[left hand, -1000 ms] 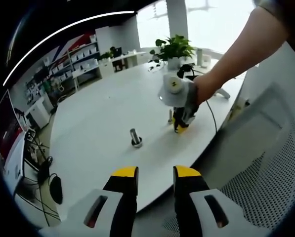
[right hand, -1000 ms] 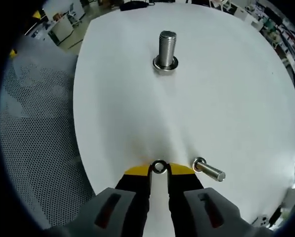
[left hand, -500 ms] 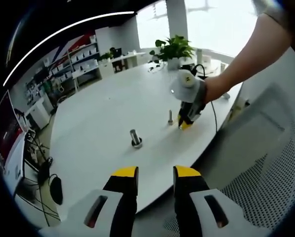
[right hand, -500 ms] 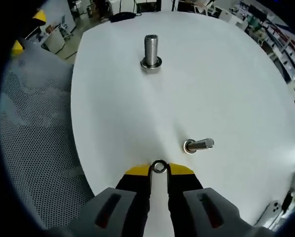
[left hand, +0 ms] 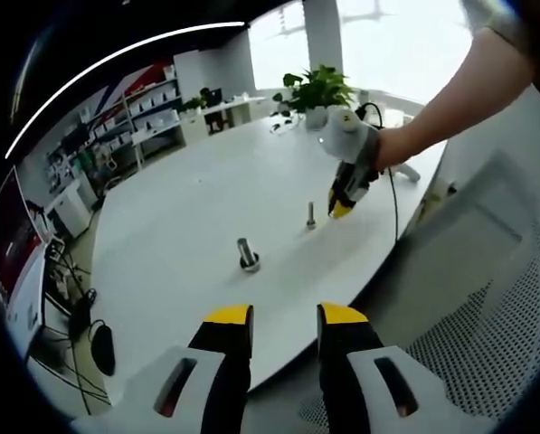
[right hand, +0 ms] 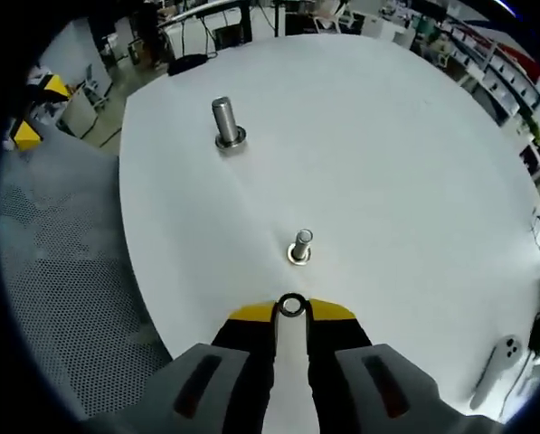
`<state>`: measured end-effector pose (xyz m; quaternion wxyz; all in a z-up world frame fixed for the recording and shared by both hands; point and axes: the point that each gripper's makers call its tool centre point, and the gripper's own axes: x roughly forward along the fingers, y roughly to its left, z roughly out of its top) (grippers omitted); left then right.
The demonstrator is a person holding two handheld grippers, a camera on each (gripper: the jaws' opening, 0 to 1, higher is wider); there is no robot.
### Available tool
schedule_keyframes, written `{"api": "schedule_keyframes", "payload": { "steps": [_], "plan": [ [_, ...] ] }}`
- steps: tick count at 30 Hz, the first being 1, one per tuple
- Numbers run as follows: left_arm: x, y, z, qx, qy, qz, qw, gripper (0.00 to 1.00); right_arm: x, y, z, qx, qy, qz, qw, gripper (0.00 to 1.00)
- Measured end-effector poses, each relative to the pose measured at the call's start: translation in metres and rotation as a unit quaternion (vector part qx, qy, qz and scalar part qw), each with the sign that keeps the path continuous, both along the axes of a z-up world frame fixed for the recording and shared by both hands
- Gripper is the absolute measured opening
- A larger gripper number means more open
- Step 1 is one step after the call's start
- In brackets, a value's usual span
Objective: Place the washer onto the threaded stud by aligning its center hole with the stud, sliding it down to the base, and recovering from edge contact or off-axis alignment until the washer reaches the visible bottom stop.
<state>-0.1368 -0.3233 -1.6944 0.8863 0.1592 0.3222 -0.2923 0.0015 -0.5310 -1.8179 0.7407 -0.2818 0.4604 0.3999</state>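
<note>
Left gripper view: the left hand-held gripper (left hand: 285,316) hangs released off the surface (left hand: 179,226); the right hand-held gripper (left hand: 342,201) has lifted beside the small stud (left hand: 311,214).

Right gripper view: it grips the washer (right hand: 291,306), now near that stud (right hand: 300,246), likely approaching alignment; a bigger stud (right hand: 225,121) stands far left.

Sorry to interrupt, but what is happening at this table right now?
A person is fitting a washer onto a threaded stud. The right tool is shut on the washer and hovers above the small stud on the white table, not yet on it. A larger stud stands farther off. The left tool waits open, off the table's edge.
</note>
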Motion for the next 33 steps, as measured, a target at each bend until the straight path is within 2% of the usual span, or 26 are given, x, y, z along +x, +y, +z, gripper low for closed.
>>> {"api": "schedule_keyframes", "payload": {
  "steps": [3,6,8,10,14,21,33],
  "plan": [
    [0.0,0.0,0.0,0.0,0.0,0.001,1.0,0.26,0.007,0.001,0.007,0.006,-0.02,-0.002,0.9998,0.14],
    [-0.001,0.0,-0.001,0.001,0.001,-0.001,1.0,0.26,0.014,0.006,0.015,0.032,-0.027,-0.021,0.9989,0.14],
    [-0.001,-0.001,0.0,0.0,0.001,-0.003,1.0,0.26,0.015,0.01,0.02,0.037,-0.035,-0.013,0.9986,0.14],
    [-0.001,-0.001,0.0,0.0,0.001,-0.004,1.0,0.26,0.019,0.012,0.025,0.03,-0.058,0.004,0.9979,0.14],
    [-0.001,-0.001,0.0,0.0,0.001,-0.004,1.0,0.26,0.02,0.02,0.032,0.038,-0.068,0.015,0.9968,0.14],
    [-0.001,-0.001,0.001,-0.001,-0.002,-0.003,1.0,0.26,0.018,0.029,0.03,0.03,-0.071,0.046,0.996,0.14],
    [0.0,-0.001,0.001,-0.001,-0.003,-0.002,1.0,0.26,0.019,0.034,0.026,0.022,-0.063,0.063,0.9958,0.14]
  ]
}}
